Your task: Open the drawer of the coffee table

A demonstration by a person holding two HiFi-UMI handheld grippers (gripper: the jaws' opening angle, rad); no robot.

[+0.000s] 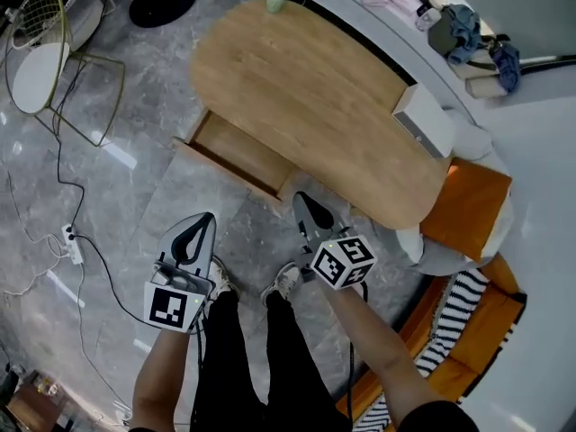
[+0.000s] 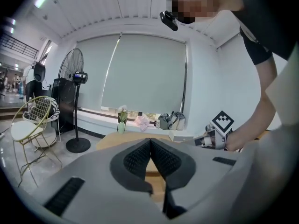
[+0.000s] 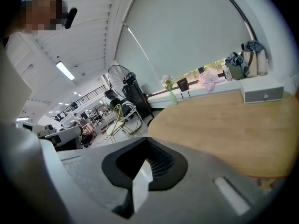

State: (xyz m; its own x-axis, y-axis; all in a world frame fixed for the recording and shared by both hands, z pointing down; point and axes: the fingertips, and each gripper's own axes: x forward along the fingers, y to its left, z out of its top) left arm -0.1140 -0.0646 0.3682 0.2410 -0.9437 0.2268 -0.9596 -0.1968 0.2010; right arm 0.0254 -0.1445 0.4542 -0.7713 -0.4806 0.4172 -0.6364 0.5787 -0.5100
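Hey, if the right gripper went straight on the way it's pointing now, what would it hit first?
Probably the light oval wooden tabletop, near its rim: the shut, empty right gripper aims slightly downward over it. Depth is unclear.

Head view's up high, staring steeply down on the coffee table (image 1: 315, 106). Both gripper views sit lower, right behind their own jaws, looking about level across that same tabletop toward the window blind (image 2: 140, 73).

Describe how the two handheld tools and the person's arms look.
The left tool and right tool are light grey wedges with black ribbed pads. Each carries a white cube with black square markers. The person's short sleeve is black.
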